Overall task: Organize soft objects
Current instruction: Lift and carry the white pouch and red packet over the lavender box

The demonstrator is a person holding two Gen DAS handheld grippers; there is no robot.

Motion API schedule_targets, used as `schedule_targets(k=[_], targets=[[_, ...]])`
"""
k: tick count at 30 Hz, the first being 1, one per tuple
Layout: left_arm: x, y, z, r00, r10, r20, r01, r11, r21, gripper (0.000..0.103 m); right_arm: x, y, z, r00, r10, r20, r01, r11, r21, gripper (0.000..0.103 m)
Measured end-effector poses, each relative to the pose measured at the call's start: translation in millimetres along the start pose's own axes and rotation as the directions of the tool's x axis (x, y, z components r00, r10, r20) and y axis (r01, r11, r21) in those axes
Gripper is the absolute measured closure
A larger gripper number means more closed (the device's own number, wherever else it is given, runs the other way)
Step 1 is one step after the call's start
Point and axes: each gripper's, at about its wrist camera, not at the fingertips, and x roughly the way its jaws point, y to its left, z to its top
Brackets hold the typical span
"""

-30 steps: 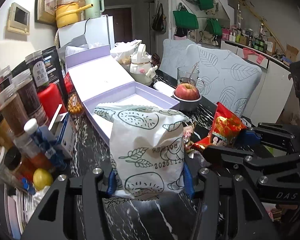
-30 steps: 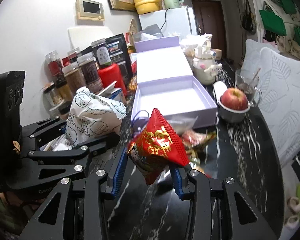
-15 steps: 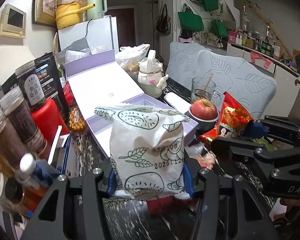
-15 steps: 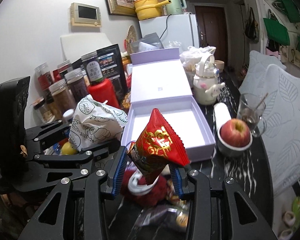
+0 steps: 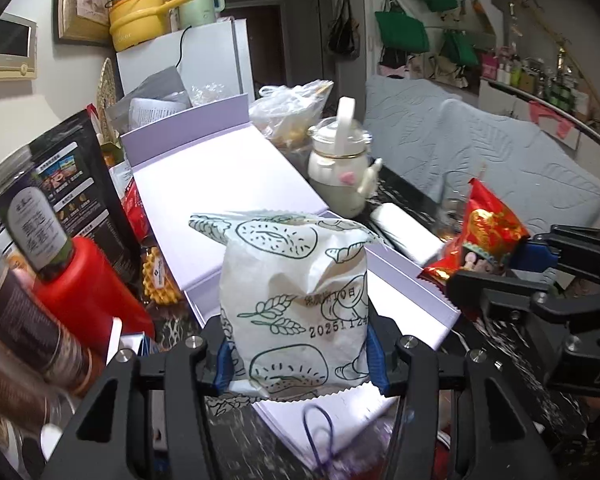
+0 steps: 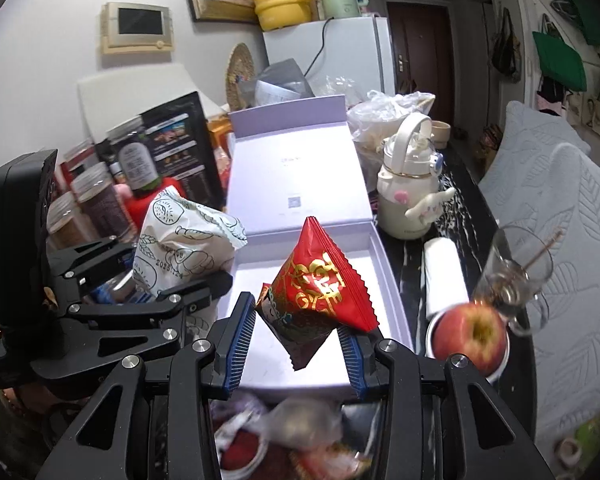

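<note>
The left tongs (image 5: pixel 297 354) pinch a crinkly white paper bread bag (image 5: pixel 295 300); the right tongs (image 6: pixel 295 336) pinch a glossy red pyramid snack packet (image 6: pixel 320 292). Both have moved forward, now over the open lavender box (image 6: pixel 300 208) on the black marbled table (image 6: pixel 464 208)

We see the lavender box tray (image 6: pixel 300 280) lying open ahead, its white floor bare. Left of it crowd jars (image 6: pixel 99 204) and a red bottle (image 5: pixel 87 288). Right stand a kettle (image 6: pixel 410 196), white roll (image 6: pixel 444 276), apple bowl (image 6: pixel 470 340) and glass (image 6: pixel 512 280). Wrappers (image 6: pixel 295 436) clutter the near table.
</note>
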Motion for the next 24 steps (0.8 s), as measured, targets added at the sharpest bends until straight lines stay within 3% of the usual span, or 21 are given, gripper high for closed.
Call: schedule_targets(k=[13,24], targets=[[83,21,26,0.988,0.017,-0.155,-0.021,1.0,-0.022,0.052,65,-25,40,0.995,0.003,-0.102,-0.004,1.0,-0.013,0.063],[140,28,10,0.94,0.079,-0.331,-0.079,0.997,0.014,0.052,122,-39,40,0.968,-0.011,-0.252,0.007,1.0,-0.016,0.063]])
